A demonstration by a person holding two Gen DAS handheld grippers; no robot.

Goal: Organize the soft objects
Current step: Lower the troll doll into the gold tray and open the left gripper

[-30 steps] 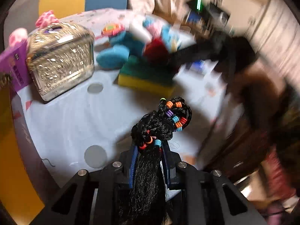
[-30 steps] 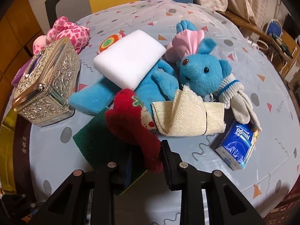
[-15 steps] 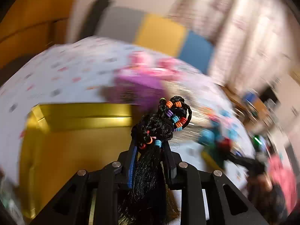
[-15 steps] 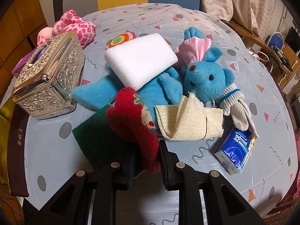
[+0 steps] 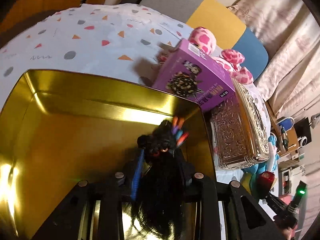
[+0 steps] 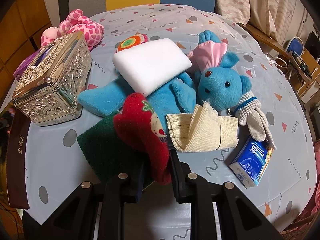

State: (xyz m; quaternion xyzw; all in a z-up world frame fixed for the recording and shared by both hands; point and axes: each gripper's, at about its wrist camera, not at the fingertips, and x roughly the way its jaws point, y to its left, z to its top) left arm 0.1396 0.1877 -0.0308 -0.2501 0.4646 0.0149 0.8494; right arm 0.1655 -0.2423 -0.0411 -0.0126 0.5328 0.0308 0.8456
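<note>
Black hair (image 5: 160, 190) with coloured beads at its knotted end hangs between the fingers of the left gripper (image 5: 160, 156), above the inside of a gold tin (image 5: 60, 140). The jaws of this gripper have just been opening; the hair is still between them, but whether the pads still press on it cannot be told. Just past the tin's far corner a purple box (image 5: 192, 80) leans over its rim, with a silver embossed box (image 5: 236, 132) beside it and a pink spotted plush toy (image 5: 230, 60) behind. Beyond the tin lies the patterned cloth of the worktop (image 5: 90, 40).

Seen from the right wrist, the right gripper (image 6: 157, 166) is closed narrowly on the lower end of a red sock (image 6: 140, 128), which stands up from between its fingers. Under and behind the sock lies a dark green scouring pad (image 6: 100, 146). To the right of it a cream mesh cloth (image 6: 202, 130) sits folded, and further right a blue tissue pack (image 6: 252, 160) lies on the cloth. Behind these a blue plush toy (image 6: 222, 88) sprawls, with a white sponge block (image 6: 150, 66) resting on its body and a white knitted glove (image 6: 254, 116) beside its head. A pink cloth (image 6: 210, 52) lies at its ear. At far left stands the silver box, the pink toy behind it.
</note>
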